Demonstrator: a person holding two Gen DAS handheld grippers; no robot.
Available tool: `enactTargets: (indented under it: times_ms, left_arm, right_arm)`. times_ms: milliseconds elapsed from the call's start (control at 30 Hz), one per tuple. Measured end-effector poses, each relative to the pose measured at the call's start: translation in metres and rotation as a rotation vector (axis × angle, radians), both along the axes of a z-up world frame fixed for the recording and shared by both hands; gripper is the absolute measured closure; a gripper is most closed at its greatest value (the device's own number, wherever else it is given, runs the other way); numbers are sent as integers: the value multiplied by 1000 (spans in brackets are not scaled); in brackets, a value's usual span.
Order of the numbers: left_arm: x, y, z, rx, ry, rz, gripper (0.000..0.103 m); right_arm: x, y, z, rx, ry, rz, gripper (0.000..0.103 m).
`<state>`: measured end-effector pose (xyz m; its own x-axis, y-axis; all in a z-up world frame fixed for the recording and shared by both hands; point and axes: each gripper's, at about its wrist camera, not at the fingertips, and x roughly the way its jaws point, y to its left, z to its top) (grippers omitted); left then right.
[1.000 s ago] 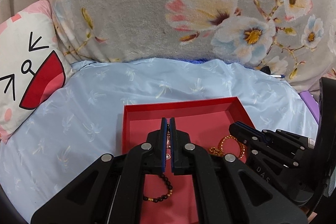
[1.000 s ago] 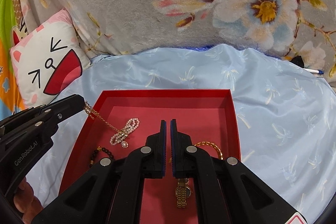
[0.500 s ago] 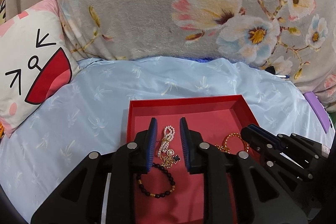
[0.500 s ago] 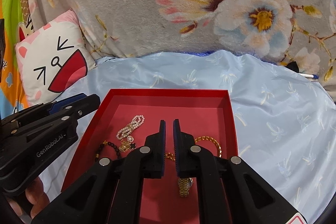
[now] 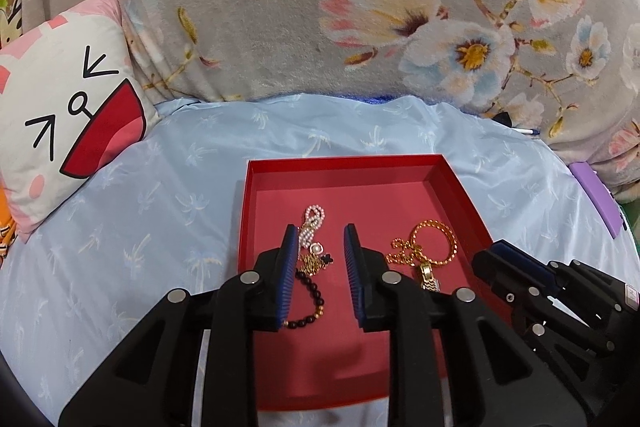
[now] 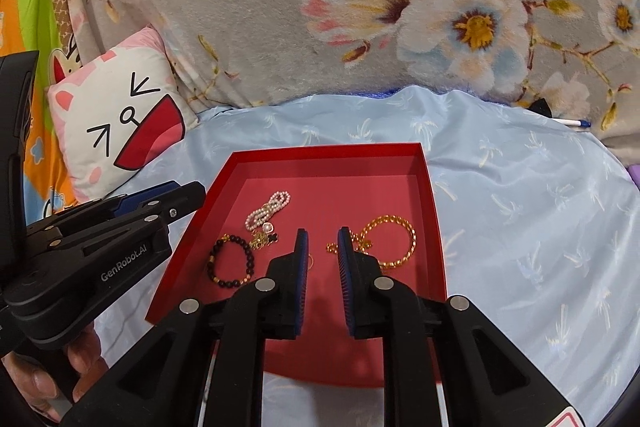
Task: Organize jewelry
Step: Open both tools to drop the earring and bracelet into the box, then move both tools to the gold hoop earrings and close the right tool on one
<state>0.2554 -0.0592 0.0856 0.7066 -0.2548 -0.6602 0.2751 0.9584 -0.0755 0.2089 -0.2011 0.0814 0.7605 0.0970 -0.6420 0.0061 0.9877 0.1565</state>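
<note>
Red tray (image 5: pixel 456 187) sits on the blue bed sheet (image 5: pixel 160 195). Inside lie a pearl string (image 5: pixel 313 223), a black bead bracelet (image 5: pixel 314 297) and a gold chain (image 5: pixel 434 245). All look light, floppy and slippery, best pinched at a loop. The left hand-held gripper (image 5: pixel 320 245) and right hand-held gripper (image 6: pixel 322 247) both gape, holding nothing.

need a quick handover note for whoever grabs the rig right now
Left gripper: jaws open, empty, above the pearl strand and black bead bracelet.
Right gripper: jaws open, empty, near the gold chain.
All visible jewelry, plus a gold watch, lies loose in the red tray on the blue sheet.
Done: pieces are in the tray.
Left: possibly tidying them; pearls and a small gold piece overlap.
</note>
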Motion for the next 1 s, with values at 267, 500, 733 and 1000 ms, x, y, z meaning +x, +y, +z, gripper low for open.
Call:
enactTargets:
  times_ms: [267,500,733,1000]
  left_arm:
    - [-29,7,0,-1,-2,-3,78]
    - [-68,21,-5,-1,-5,-10,69]
    - [-111,36,-28,13,20,-4,58]
    - [-147,47,-66,-8,86,17,53]
  right_arm:
    - [-37,0,0,11,-2,-7,87]
    - [-95,-8,-15,29,13,-33,80]
    - [-158,-14,-49,36,74,-82,74]
    - [-199,4,-76,31,131,-69,70]
